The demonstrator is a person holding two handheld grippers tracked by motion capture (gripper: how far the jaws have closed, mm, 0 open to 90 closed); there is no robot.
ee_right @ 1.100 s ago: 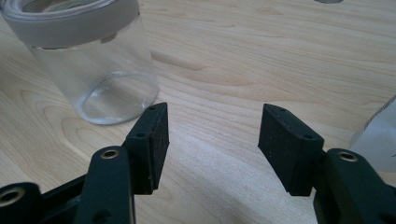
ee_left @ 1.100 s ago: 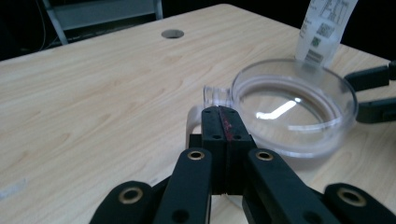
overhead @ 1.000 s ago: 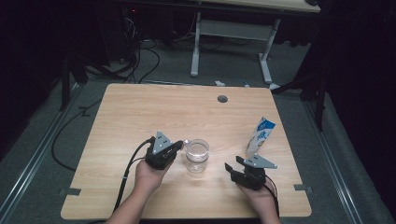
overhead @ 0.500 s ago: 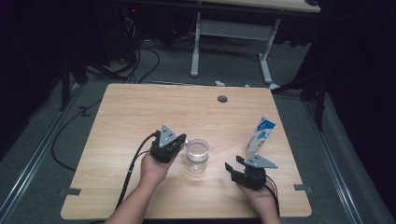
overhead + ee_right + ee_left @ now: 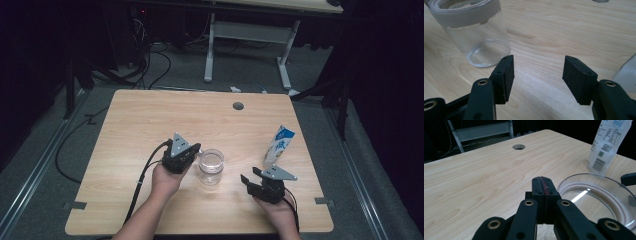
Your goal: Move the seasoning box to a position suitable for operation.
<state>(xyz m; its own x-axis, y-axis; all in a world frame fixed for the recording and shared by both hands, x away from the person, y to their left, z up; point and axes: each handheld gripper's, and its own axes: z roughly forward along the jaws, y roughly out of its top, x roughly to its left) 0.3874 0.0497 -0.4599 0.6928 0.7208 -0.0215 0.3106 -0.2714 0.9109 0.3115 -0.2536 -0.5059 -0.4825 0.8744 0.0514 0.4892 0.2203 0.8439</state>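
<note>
The left hand-held gripper (image 5: 196, 152) sits just left of the clear glass jar (image 5: 210, 166), near the middle of the wooden worktop (image 5: 150, 120). Its two black jaws are pressed flat together with nothing between them, as the left gripper view shows (image 5: 541, 185); their joined tip hangs beside the jar's rim (image 5: 596, 195), close to it, but whether it touches the glass cannot be told. The jar stands upright and open at the top, and looks empty. The right hand-held gripper (image 5: 250, 176) rests low near the front edge of the worktop, to the right of the jar and apart from it. Its jaws are spread wide and hold nothing: in the right gripper view (image 5: 537, 72) bare wood shows between the two pads, with the jar (image 5: 474, 32) beyond the left pad and clear of it. A white and blue pouch (image 5: 279, 145) stands upright behind the right hand-held gripper, near the right edge of the worktop, untouched by either tool.
</note>
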